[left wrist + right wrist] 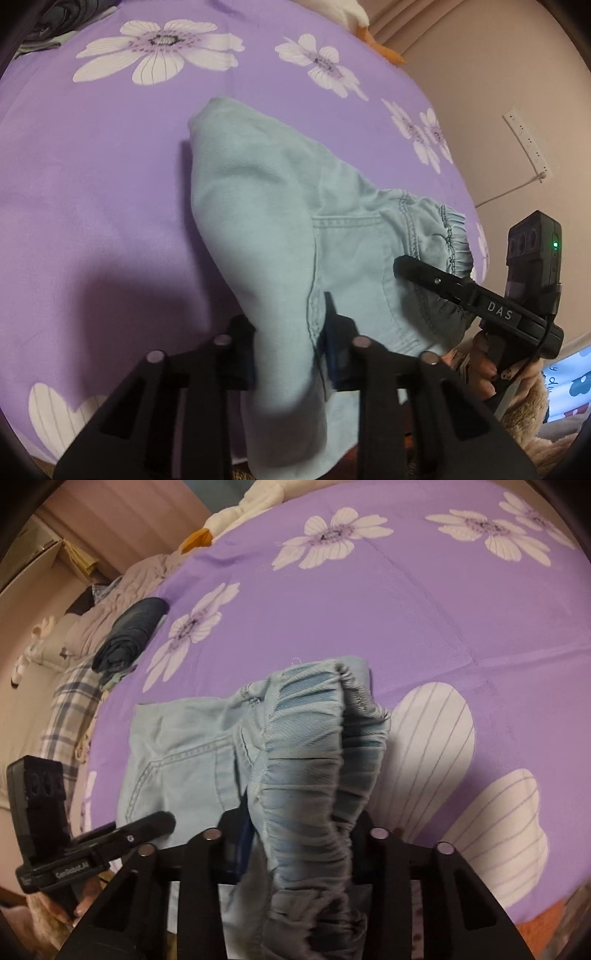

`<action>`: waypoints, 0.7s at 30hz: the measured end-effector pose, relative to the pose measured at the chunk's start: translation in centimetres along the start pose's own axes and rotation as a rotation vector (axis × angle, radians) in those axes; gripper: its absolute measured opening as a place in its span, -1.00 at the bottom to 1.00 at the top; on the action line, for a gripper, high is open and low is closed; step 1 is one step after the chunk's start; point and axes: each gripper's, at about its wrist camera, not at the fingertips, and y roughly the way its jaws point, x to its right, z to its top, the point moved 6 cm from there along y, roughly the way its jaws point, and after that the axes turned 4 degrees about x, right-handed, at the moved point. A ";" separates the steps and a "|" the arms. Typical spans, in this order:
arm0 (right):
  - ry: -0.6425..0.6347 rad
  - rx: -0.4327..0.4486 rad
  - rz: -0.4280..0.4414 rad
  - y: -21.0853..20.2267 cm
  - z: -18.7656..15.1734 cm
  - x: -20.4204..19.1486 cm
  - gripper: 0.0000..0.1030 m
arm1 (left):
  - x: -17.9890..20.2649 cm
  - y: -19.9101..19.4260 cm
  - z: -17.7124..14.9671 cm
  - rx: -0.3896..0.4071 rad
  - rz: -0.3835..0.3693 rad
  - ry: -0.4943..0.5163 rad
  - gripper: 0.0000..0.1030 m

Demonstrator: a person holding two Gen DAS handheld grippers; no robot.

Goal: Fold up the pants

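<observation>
1. The pants (280, 206) lie on the purple flowered bed (92, 184), long axis running from the waistband at 4 o'clock to the folded end at 11 o'clock.
2. Your left tool (286, 354) is pinched on the near fabric edge.
3. Your right tool (303, 834) is clamped on the gathered waistband (314, 746).

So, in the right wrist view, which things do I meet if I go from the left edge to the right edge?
left gripper → dark folded garment → light blue pants → their elastic waistband, clamped in the right gripper → big white flower print on the purple bedsheet.
</observation>
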 end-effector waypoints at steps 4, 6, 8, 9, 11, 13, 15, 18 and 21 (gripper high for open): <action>-0.043 0.043 -0.001 -2.0 0.9 -2.2 -0.29 | 1.2 -2.6 1.2 0.050 -0.016 0.035 -0.57; -0.064 0.064 -0.007 -2.9 1.6 -3.0 -0.29 | 1.7 -4.0 2.0 0.075 -0.029 0.048 -0.57; -0.094 0.094 -0.011 -3.7 2.4 -4.0 -0.29 | 2.2 -5.7 3.1 0.105 -0.040 0.062 -0.56; -0.104 0.105 -0.010 -4.0 2.8 -4.4 -0.29 | 2.4 -6.4 3.6 0.121 -0.036 0.079 -0.56; -0.123 0.132 0.000 -4.8 3.8 -5.4 -0.29 | 2.6 -7.9 4.5 0.159 -0.030 0.106 -0.56; -0.146 0.155 0.000 -5.1 4.7 -6.6 -0.29 | 2.6 -8.6 5.4 0.190 -0.029 0.112 -0.56; -0.175 0.175 -0.007 -5.2 5.5 -7.4 -0.29 | 2.2 -9.0 6.0 0.207 -0.024 0.107 -0.56; -0.211 0.181 -0.021 -4.7 6.9 -8.7 -0.29 | 1.4 -9.1 7.1 0.233 -0.003 0.098 -0.56; -0.241 0.176 -0.038 -3.9 7.6 -9.4 -0.29 | 0.4 -8.5 7.9 0.240 0.015 0.076 -0.56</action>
